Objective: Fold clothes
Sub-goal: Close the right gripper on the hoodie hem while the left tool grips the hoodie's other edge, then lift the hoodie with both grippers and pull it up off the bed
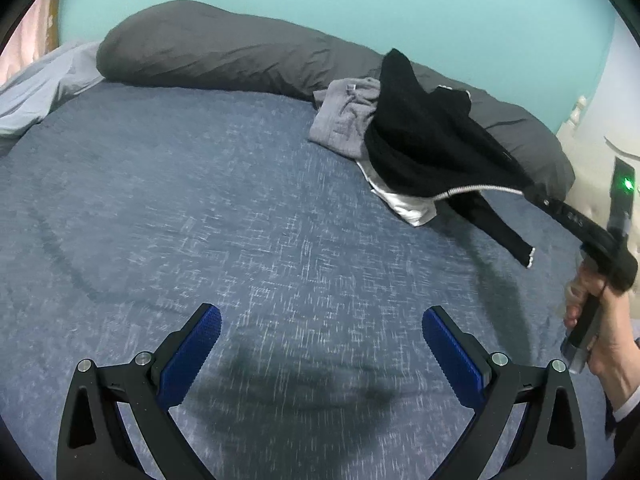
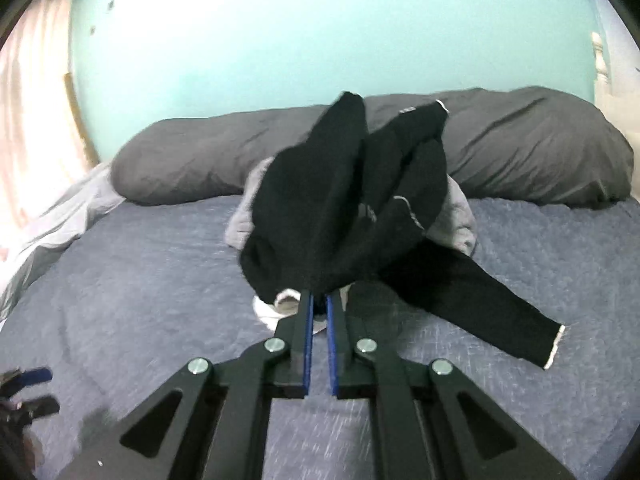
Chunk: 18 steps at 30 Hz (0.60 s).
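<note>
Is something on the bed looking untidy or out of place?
Yes. Unfolded clothes lie heaped against the dark pillow, and the right gripper grips a bunched black top, one sleeve dangling.

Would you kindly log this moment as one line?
stage: pick-up | right hand-held gripper: shut on black garment, lifted off pile | left hand-held gripper: open, empty | surface: bed

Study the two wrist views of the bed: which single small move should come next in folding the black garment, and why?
Probably bring the open left gripper across to pinch a free edge of the black garment. The right gripper is shut on it and holds it bunched above the clothes pile, one sleeve trailing on the bed; a second grip would let it be spread flat.
</note>
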### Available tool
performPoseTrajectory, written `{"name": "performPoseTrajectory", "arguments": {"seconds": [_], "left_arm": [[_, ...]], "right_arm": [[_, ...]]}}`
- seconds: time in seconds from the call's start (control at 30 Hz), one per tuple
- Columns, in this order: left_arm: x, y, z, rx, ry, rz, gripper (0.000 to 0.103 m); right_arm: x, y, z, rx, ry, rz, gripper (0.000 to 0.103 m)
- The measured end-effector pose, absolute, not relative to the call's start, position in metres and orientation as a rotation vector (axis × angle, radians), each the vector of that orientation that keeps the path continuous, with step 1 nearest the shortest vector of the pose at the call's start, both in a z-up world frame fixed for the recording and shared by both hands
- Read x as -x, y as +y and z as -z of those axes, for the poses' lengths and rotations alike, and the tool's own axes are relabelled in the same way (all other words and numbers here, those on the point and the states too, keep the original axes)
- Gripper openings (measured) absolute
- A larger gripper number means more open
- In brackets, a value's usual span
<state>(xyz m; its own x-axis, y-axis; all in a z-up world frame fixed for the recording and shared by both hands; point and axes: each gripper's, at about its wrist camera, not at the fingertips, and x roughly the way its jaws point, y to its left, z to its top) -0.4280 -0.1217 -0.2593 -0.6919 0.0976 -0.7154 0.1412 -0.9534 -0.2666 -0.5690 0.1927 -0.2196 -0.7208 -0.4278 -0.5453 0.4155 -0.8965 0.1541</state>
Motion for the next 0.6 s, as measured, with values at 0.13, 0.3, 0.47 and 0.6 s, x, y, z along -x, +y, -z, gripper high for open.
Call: {"name": "performPoseTrajectory", "arguments": {"seconds": [0.13, 0.3, 0.47, 0.6], "left_arm": [[0.405, -0.126, 0.251, -1.212, 0.497, 2.828, 0.103], [0.386, -0.124, 0.248, -1.205, 0.515, 2.836, 0.103], [0.383, -0.113, 0.253, -1.241, 0.516, 2.842, 0.103], [0.381, -0.109, 0.25, -1.234, 0.516, 2.853, 0.103]], "right_arm": [[0.537, 0.201, 0.209, -0.79, -0.042, 2.53, 0.004], [0.497, 0.21, 0.208, -0.804, -0.064, 2.479, 0.004], [0.471, 0.216, 0.226, -0.879, -0.043, 2.435, 0.004], [0.487, 0.225, 0.253, -1.046, -0.113, 2.398, 0.005]]}}
